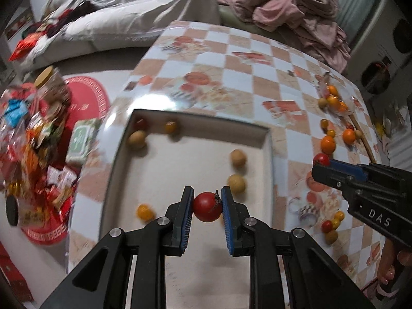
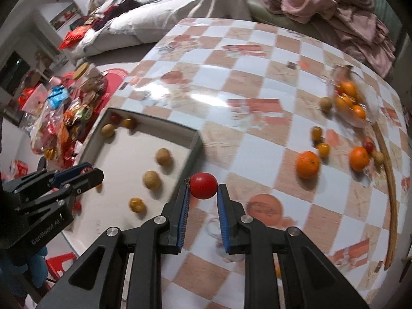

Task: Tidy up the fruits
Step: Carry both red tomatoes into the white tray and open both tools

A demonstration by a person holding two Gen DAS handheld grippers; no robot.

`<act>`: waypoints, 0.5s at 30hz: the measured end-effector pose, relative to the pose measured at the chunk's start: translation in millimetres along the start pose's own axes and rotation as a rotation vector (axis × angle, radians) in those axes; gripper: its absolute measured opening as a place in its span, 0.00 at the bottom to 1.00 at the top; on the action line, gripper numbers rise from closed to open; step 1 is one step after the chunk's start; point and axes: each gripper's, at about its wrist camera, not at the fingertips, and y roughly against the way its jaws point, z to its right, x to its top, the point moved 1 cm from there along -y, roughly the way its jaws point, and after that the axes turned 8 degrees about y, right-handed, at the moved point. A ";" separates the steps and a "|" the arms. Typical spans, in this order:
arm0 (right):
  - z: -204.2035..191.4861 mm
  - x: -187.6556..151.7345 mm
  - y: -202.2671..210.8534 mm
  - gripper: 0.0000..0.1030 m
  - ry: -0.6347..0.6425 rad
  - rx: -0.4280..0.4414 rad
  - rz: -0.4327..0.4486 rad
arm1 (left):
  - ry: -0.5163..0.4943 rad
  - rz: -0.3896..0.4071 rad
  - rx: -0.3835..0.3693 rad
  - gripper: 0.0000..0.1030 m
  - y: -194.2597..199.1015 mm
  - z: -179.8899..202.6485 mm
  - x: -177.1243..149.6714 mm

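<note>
My left gripper is shut on a red cherry tomato and hangs over the shallow white tray. Several small fruits lie in that tray: tan longans and yellow tomatoes. My right gripper is shut on another red tomato, over the checkered tablecloth just right of the tray's corner. In the left wrist view the right gripper shows at the right, with its tomato at the tip. The left gripper appears at the left of the right wrist view.
Oranges and small tomatoes lie scattered on the table's right side near a clear bowl of fruit. A wooden stick lies along the right edge. Snack bags pile up left of the table. Pink clothes lie behind.
</note>
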 end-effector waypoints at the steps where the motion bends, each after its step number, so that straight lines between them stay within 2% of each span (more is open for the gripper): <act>1: -5.9 1.5 -2.1 0.23 0.011 0.007 -0.002 | 0.011 -0.002 0.007 0.23 1.0 -6.1 -3.0; 8: -45.5 9.0 -18.8 0.23 0.083 0.057 -0.029 | 0.079 -0.031 0.038 0.23 -1.9 -38.5 -24.0; 15: -74.5 15.0 -40.5 0.23 0.145 0.087 -0.068 | 0.109 -0.051 0.053 0.23 -10.4 -52.2 -39.4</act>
